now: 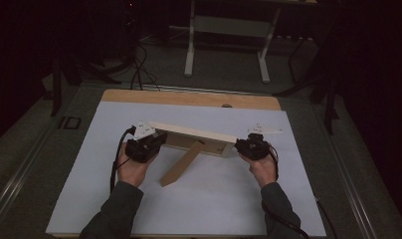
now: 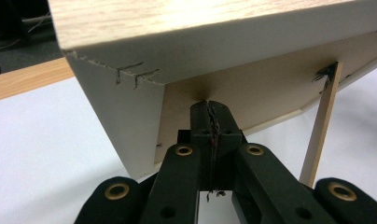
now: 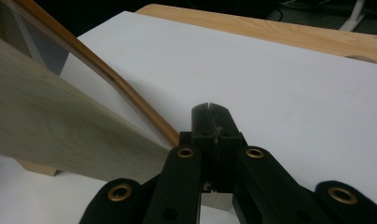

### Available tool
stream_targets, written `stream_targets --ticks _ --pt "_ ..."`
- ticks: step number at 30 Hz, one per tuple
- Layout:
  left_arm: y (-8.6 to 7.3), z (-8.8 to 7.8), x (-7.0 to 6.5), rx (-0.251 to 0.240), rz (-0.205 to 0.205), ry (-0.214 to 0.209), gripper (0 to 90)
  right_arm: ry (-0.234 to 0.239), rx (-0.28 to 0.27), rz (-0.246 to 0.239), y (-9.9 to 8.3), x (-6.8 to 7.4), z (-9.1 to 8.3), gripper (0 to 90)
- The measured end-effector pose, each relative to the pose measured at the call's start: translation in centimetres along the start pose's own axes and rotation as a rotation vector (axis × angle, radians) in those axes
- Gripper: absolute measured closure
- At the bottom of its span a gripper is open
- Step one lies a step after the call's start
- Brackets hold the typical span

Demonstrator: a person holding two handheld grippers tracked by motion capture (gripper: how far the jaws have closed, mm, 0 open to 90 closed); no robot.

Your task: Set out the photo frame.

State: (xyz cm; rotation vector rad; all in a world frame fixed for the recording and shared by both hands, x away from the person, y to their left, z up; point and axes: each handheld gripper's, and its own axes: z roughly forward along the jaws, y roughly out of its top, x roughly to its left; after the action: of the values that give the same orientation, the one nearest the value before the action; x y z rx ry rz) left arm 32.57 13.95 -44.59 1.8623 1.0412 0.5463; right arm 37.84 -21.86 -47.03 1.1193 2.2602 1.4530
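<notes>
Here is a pale wood-grain picture frame [image 1: 191, 131] with a brown fibreboard back, propped near the middle of the white-covered tabletop [image 1: 204, 199], leaning on its tan easel strut [image 1: 181, 163]. The left tool [image 1: 156, 141] is clenched with nothing between its jaws, tips pushed against the backing board [image 2: 252, 88] near the frame's left end. The right tool [image 1: 240, 145], also clenched and gripping nothing, sits just beside the right end. This looks like steadying or nudging the frame between two closed tools. Next: gentle, even pressure from both sides, so the strut doesn't fold.
</notes>
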Motion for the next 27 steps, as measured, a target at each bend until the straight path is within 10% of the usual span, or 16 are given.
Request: stream_targets --ticks 27 --pt "0.4 1.2 -0.1 0.023 -0.004 0.008 90.0 0.012 0.007 -0.025 0.1 0.5 0.0 90.0"
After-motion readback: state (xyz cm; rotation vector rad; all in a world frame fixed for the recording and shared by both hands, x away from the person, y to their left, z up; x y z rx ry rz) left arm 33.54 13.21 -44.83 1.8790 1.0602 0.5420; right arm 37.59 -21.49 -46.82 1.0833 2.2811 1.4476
